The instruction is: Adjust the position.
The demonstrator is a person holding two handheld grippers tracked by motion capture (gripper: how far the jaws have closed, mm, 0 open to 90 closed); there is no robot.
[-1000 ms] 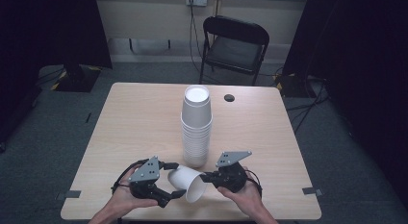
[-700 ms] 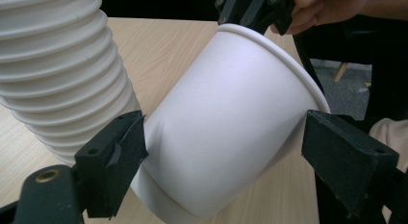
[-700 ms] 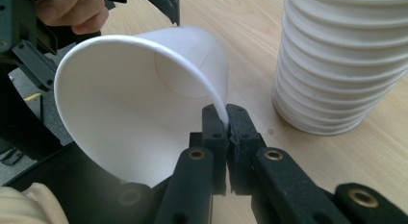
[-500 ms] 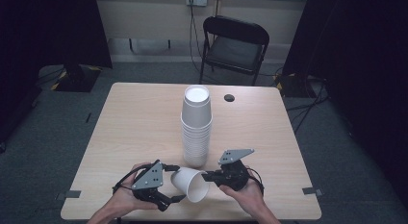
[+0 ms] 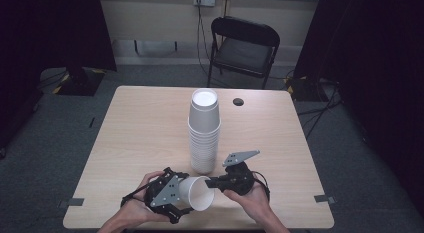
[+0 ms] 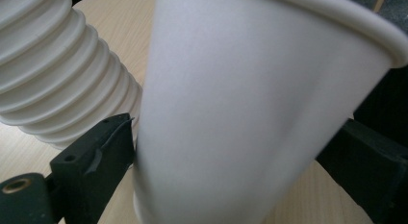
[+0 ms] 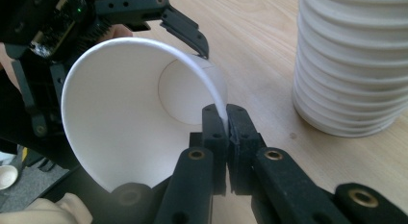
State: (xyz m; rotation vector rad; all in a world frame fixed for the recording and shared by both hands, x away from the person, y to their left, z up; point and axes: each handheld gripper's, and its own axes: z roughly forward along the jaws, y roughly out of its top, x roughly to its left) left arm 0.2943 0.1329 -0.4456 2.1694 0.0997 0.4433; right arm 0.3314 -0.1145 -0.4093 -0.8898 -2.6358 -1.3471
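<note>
— Where do things stand on the table [image 5: 135,133]?
— The cup stack [image 5: 204,130] stands mid-table, upside down. One loose cup [image 5: 196,193] lies sideways at the near edge — separated, not yet placed.
— And the tongs?
— The right gripper [image 7: 226,119] pinches its rim. The left gripper [image 5: 176,199] straddles the base; its jaws have just been opening, pads apparently off.
</note>
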